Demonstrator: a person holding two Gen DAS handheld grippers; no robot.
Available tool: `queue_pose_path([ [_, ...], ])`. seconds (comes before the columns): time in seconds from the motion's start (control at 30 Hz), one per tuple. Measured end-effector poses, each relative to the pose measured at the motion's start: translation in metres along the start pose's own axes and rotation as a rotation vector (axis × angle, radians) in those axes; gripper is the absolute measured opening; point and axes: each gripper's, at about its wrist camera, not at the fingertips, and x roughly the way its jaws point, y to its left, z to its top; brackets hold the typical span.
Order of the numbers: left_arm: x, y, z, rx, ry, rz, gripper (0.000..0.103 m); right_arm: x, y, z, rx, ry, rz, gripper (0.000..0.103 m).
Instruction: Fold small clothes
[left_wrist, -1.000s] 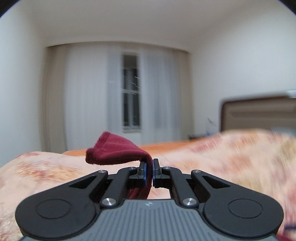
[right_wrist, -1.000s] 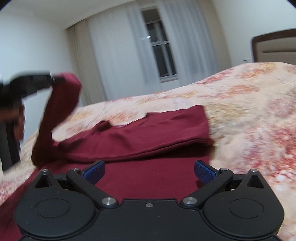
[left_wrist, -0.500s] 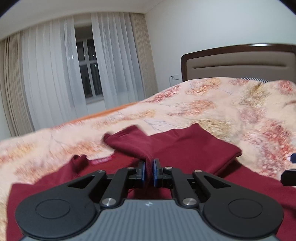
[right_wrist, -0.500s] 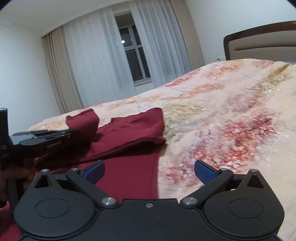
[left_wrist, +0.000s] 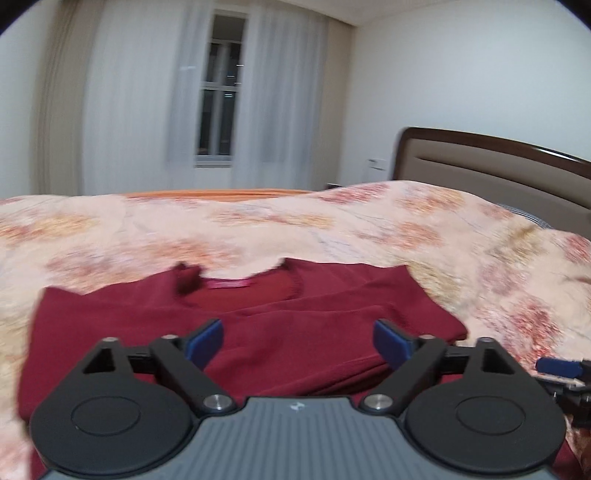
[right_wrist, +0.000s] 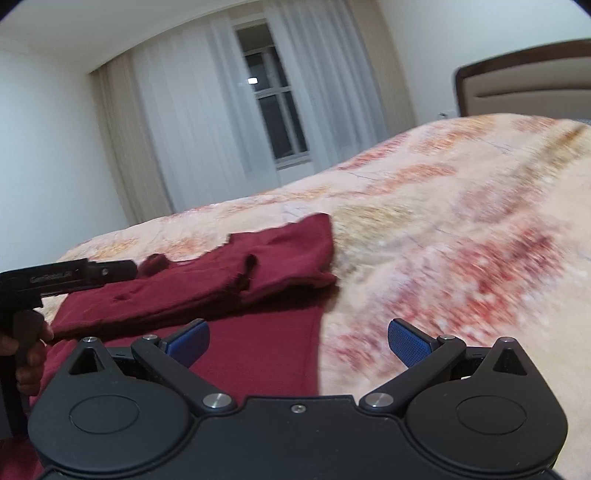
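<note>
On floral bedspread (left_wrist: 369, 229): maroon knit top (left_wrist: 280, 332), sleeves folded flat.

The left gripper (left_wrist: 297, 341) has just been opened wide, nothing clamped; the right gripper (right_wrist: 298, 339) is held open.

dark red knit garment (left_wrist: 258, 332) spread on the floral bedspread (left_wrist: 369, 229)
its folded sleeve lies across the body, neckline toward the window (left_wrist: 218, 92); the wooden headboard (left_wrist: 498, 166) stands to the right, behind the bedspread.
</note>
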Motion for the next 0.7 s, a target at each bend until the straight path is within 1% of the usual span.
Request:
queue_pose_path([
  [0.1, -0.016, 0.023, -0.003, -0.044, 0.001, 0.117, 0.099, 0.016, 0.009, 0.017, -0.038, -0.001, 0.083, 0.102],
  [0.17, -0.025, 0.044, -0.004, -0.088, 0.001, 0.197, 0.1, 0.034, 0.016, 0.031, -0.053, 0.008, 0.138, 0.1],
  [0.27, -0.034, 0.079, -0.003, -0.153, 0.002, 0.302, 0.101, 0.068, 0.032, 0.045, -0.119, 0.034, 0.151, 0.089],
  [0.33, -0.036, 0.1, -0.003, -0.192, 0.008, 0.353, 0.101, 0.091, 0.039, 0.05, -0.127, 0.078, 0.136, 0.075],
  [0.37, -0.037, 0.11, -0.003, -0.204, 0.011, 0.377, 0.101, 0.101, 0.042, 0.051, -0.129, 0.101, 0.126, 0.071],
  [0.43, -0.039, 0.124, -0.005, -0.223, 0.021, 0.418, 0.101, 0.119, 0.047, 0.05, -0.151, 0.141, 0.1, 0.053],
  [0.47, -0.04, 0.13, -0.006, -0.234, 0.024, 0.427, 0.101, 0.125, 0.049, 0.048, -0.156, 0.162, 0.085, 0.047],
  [0.5, -0.04, 0.135, -0.007, -0.244, 0.025, 0.431, 0.101, 0.13, 0.05, 0.046, -0.157, 0.176, 0.082, 0.031],
  [0.53, -0.041, 0.139, -0.008, -0.253, 0.024, 0.436, 0.101, 0.132, 0.05, 0.042, -0.159, 0.181, 0.08, 0.019],
  [0.6, -0.041, 0.144, -0.009, -0.262, 0.022, 0.447, 0.101, 0.132, 0.051, 0.039, -0.174, 0.168, 0.066, 0.013],
  [0.63, -0.039, 0.145, -0.01, -0.266, 0.021, 0.454, 0.101, 0.13, 0.051, 0.038, -0.177, 0.154, 0.063, 0.012],
  [0.7, -0.036, 0.149, -0.008, -0.282, 0.012, 0.46, 0.101, 0.126, 0.051, 0.039, -0.187, 0.115, 0.029, 0.011],
])
